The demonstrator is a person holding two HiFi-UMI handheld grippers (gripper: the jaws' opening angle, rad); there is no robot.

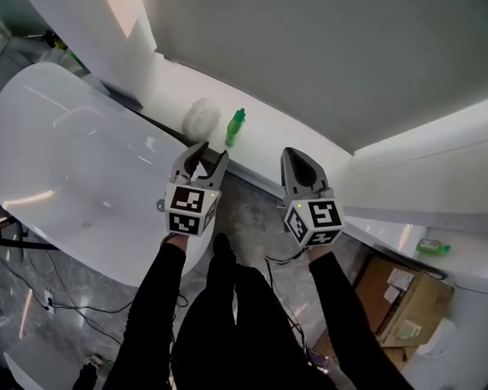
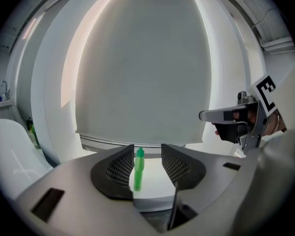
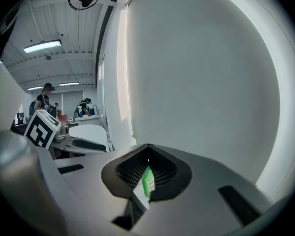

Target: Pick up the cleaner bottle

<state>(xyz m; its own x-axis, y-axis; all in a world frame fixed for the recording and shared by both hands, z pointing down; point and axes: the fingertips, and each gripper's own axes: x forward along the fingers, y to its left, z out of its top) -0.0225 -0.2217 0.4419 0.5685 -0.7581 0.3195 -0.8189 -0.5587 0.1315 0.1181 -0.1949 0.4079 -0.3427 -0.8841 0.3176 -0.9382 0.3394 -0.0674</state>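
Fingers [image 2: 119, 170] of left gripper [image 1: 212, 151] apart, right gripper [image 1: 293, 153] closed; two green bottles: cleaner bottle [image 1: 236, 126] ahead, second bottle [image 1: 433, 247] rightward.

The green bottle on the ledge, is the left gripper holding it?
No, the head view shows the green bottle standing on the white ledge, apart from the open left gripper.

1. The cleaner bottle [image 1: 236, 126] at my twelve o'clock is bright green.
2. My left gripper [image 1: 204, 154] and right gripper [image 1: 301, 166] are grey, their cubes [image 1: 187, 210] checked black-and-white.
3. The bathtub [image 1: 57, 153] at nine o'clock is white.
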